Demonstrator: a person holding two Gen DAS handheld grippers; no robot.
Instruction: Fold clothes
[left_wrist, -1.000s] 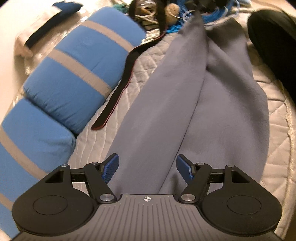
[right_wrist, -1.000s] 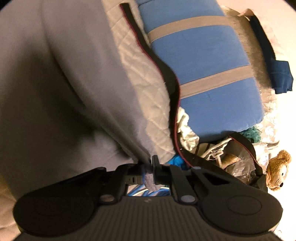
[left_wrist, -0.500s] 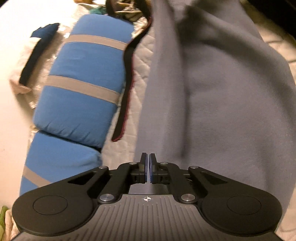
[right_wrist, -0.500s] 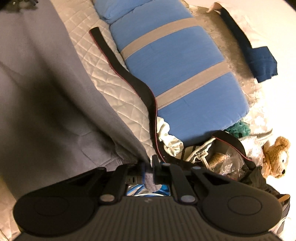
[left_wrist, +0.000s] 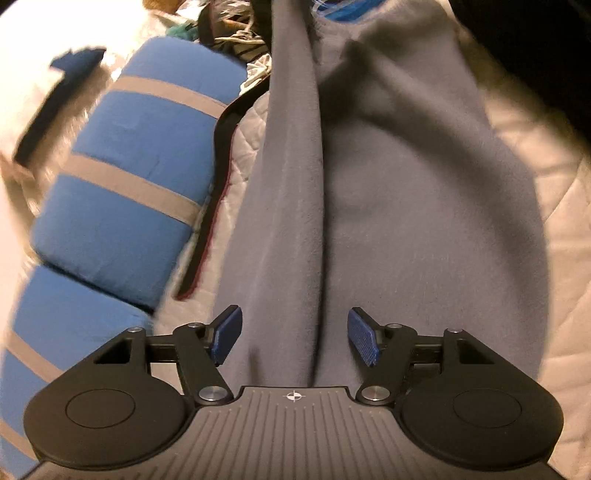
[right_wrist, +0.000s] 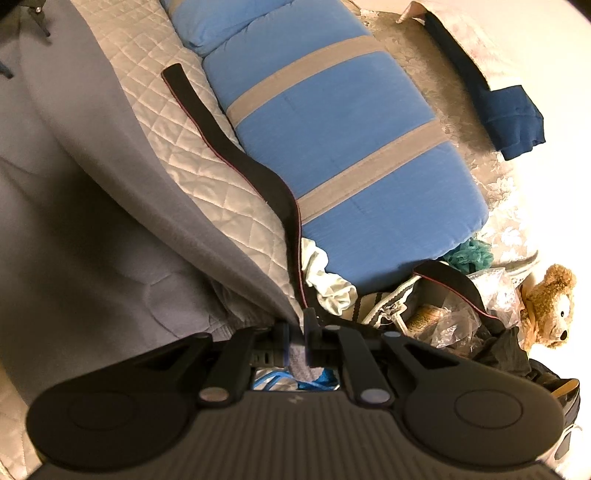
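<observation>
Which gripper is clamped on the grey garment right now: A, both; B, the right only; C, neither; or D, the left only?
B: the right gripper is shut on a bunch of the grey garment, while the left gripper stands open over it with nothing between its pads.

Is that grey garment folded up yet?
Not yet: the grey garment lies long and creased along the quilt.
</observation>
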